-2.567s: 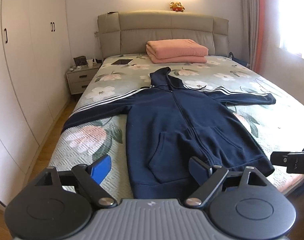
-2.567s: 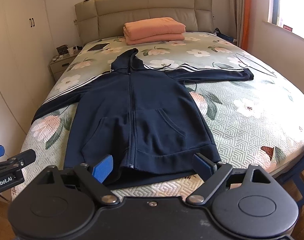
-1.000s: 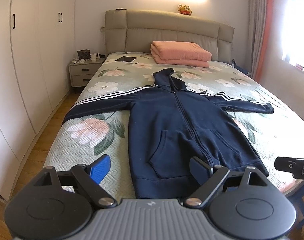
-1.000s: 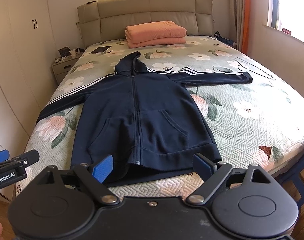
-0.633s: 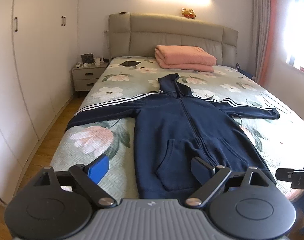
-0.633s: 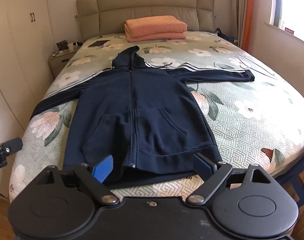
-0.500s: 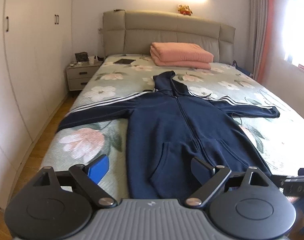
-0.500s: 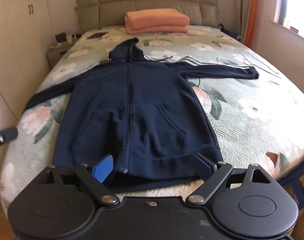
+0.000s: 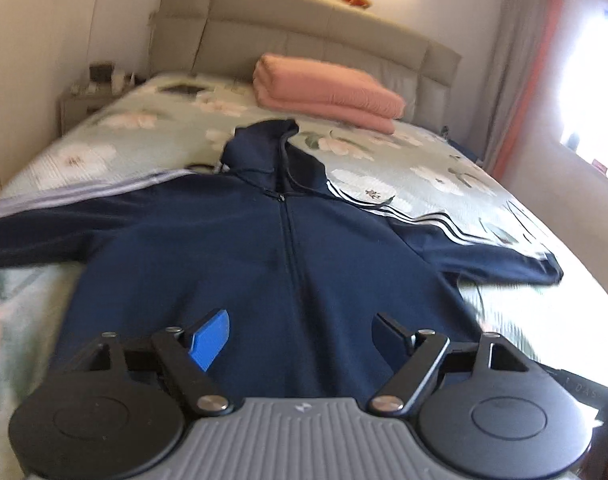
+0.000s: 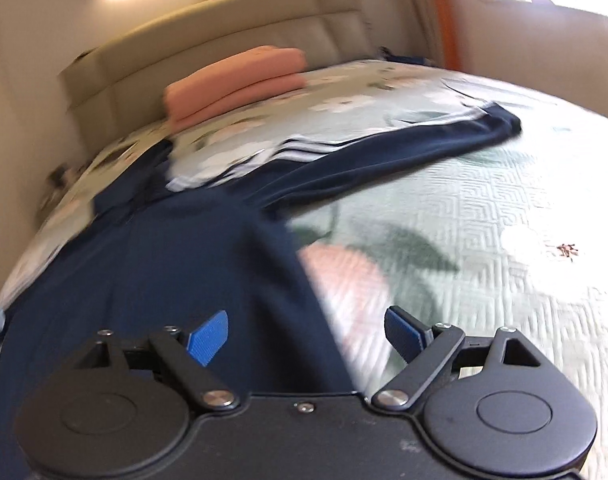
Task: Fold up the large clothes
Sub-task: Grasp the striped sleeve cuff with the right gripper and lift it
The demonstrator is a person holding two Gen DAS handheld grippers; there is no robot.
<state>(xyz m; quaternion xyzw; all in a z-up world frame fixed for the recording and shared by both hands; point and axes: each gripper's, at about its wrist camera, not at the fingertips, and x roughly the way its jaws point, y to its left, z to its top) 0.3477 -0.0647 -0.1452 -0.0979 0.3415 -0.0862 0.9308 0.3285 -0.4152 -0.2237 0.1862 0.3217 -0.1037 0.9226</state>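
left tongs [image 9: 300, 334]: spread wide, holding nothing, over the hoodie's [image 9: 264, 264] lower front.
right tongs [image 10: 305, 334]: also spread and empty, straddling the hoodie's side edge, bed [image 10: 483, 240] beyond.
hoodie: flat, zipped, sleeves out.
risk: probably pinching the quilt along with the fabric, so the fold drags crooked.
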